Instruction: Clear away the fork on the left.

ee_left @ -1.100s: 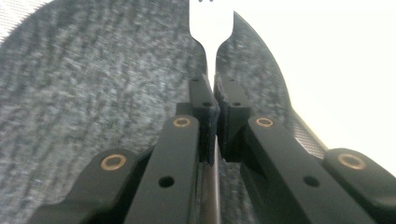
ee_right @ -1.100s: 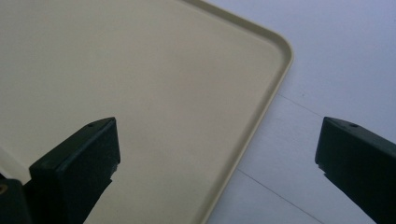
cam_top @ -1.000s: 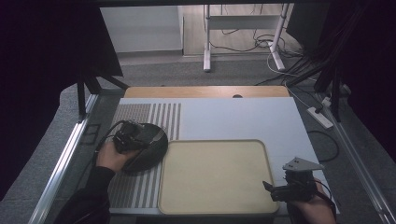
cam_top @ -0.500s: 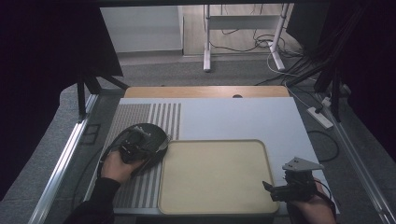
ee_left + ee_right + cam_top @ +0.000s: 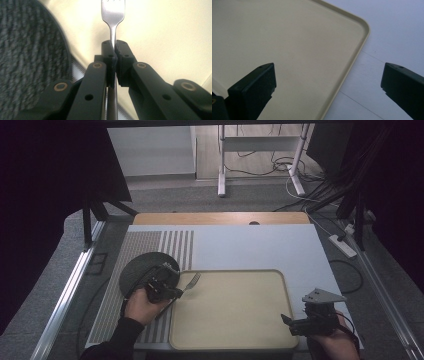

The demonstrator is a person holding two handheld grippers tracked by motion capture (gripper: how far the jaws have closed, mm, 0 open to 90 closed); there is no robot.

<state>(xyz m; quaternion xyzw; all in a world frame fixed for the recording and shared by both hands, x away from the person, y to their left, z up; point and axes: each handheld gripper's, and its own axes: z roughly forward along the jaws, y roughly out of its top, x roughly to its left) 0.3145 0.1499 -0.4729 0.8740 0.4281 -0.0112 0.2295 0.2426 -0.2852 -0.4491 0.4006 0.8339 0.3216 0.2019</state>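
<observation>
The fork (image 5: 189,283) was clamped by its handle between the jaws of the left tool (image 5: 170,287), which pressed together on the slim metal neck just below the head, as the left gripper view showed (image 5: 112,15). Its tines pointed away from the hand and hung over the near-left corner of the cream tray (image 5: 235,340), the head just past the tray's rim. Whether the tines touched the tray surface could not be told. Just behind the left tool lay a dark round mat (image 5: 137,267), resting on the striped left part of the bench (image 5: 260,245). The tray sat at the near middle of the bench, its long side running across. At the tray's near-right corner the right tool (image 5: 287,321) was held level, pointing leftward, well apart from the fork. Its jaws stood spread wide with nothing between them; in the right gripper view the tray's rounded corner (image 5: 362,30) and pale bench surface lay between them.
</observation>
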